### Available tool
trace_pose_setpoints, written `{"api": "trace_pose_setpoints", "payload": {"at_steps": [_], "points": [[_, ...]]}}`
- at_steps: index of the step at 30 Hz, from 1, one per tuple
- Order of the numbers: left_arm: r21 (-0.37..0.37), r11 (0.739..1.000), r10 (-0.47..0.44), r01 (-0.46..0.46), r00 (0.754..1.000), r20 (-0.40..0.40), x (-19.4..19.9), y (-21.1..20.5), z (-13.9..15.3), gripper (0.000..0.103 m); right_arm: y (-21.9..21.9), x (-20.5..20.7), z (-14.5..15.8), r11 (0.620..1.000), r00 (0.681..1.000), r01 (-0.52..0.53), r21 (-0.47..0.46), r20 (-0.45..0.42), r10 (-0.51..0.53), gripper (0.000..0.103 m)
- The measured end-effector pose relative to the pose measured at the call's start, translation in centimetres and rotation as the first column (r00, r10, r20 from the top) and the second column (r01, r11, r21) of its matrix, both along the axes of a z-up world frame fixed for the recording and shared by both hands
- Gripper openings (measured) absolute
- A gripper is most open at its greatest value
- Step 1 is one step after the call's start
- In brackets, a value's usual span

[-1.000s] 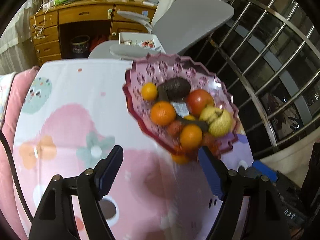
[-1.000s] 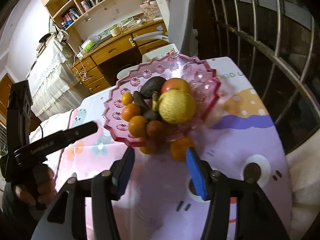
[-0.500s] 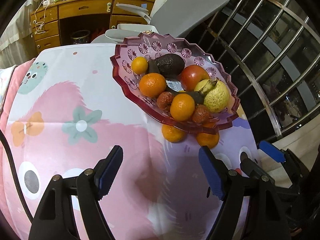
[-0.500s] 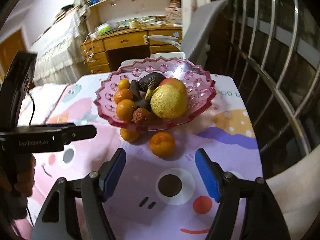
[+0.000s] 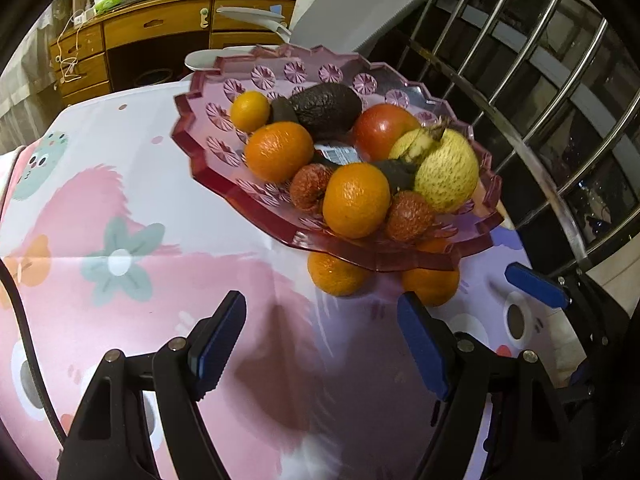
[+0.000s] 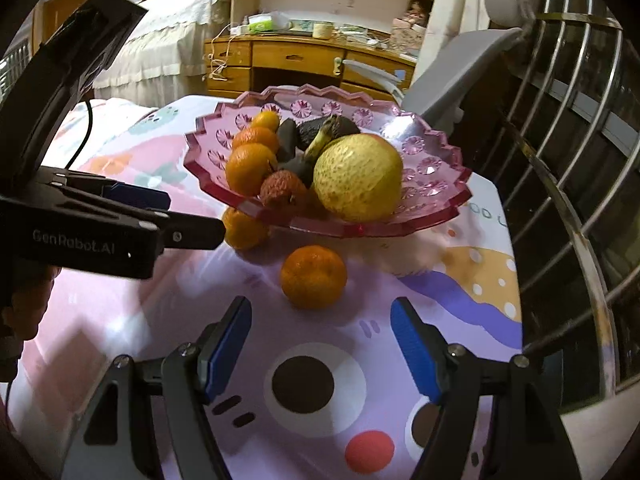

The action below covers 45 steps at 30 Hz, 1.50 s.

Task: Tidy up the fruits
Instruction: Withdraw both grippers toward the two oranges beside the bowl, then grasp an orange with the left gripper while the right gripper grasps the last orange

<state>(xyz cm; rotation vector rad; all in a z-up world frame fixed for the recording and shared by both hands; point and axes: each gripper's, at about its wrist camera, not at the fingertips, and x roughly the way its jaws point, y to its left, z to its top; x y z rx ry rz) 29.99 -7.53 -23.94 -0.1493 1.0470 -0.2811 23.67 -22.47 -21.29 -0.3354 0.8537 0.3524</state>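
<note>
— Right wrist view first: where is the loose orange (image 6: 313, 277)?

— On the patterned cloth (image 6: 460, 292), just ahead of the right gripper (image 6: 322, 346), roughly centred between its blue pads and not touching them. Its jaws have just been opening and now stand apart, with nothing between them.

— And the left gripper (image 5: 320, 346)?

— Also spread wide and empty. A second orange (image 5: 334, 278) lies ahead of it, tucked under the rim of the pink fruit dish (image 5: 200, 136), beside the first.
</note>
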Motion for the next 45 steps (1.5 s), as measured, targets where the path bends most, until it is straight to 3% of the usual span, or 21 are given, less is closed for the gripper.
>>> {"api": "trace_pose_setpoints", "payload": {"at_steps": [11,13,18,25,35,45], "points": [[0.017,1.0,0.008,-0.009,0.997,0.077,0.6,-1.2,-1.6,0.072,0.0,1.2,-2.6,0.998,0.998,-0.057,0.036,-0.001,0.058,0.073],[0.008,1.0,0.003,-0.003,0.997,0.079,0.9,-1.4,-1.8,0.066,-0.1,1.5,-2.7,0.997,0.998,-0.06,0.05,-0.008,0.06,0.073],[-0.002,1.0,0.004,-0.004,0.996,0.088,1.4,-1.6,-2.2,0.06,-0.4,2.3,-3.0,0.991,0.998,-0.04,0.127,-0.045,0.046,0.073],[-0.017,1.0,0.003,-0.002,0.996,0.089,1.6,-1.5,-2.6,0.044,0.1,2.6,-3.4,0.99,0.997,-0.057,0.128,-0.043,0.063,0.072],[-0.017,1.0,-0.003,0.005,0.996,0.094,1.4,-1.7,-2.3,0.039,-0.4,3.4,-3.8,0.985,0.997,-0.013,0.172,-0.073,0.026,0.047],[-0.015,1.0,-0.012,0.014,0.995,0.098,-0.1,-1.2,-1.6,0.039,-0.4,2.9,-3.5,0.988,0.995,-0.002,0.153,-0.1,0.017,0.044]]}}
